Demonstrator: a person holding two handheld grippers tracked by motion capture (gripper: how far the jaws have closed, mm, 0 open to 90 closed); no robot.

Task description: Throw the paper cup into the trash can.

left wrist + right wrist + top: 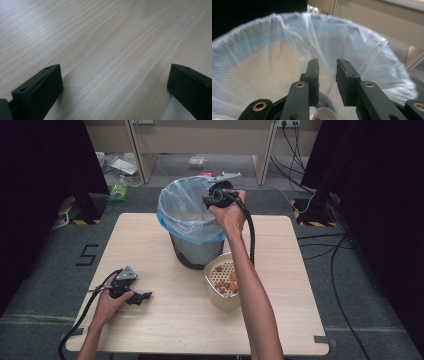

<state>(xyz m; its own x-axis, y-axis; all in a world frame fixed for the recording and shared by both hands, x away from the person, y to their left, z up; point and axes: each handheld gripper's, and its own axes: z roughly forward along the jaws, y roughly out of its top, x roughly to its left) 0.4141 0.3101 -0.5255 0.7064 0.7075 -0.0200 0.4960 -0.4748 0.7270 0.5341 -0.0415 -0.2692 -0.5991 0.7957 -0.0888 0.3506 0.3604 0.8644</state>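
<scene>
On the pale wooden table (165,320), the right gripper (327,75) hangs over the lined bin (192,222), jaws slightly parted and empty; a small cup (322,115) lies below. Left gripper (139,297) idles at eight o'clock, wide open.

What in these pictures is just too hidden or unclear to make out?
- Bottom of the bin: in the right gripper view the right gripper blocks it; a small white thing with red bits is cut off by the bottom edge.
- Brown pieces in the basket: too small in the high view, and the forearm covers part.
- Left gripper: jaw bases cut off by the picture edge.
</scene>
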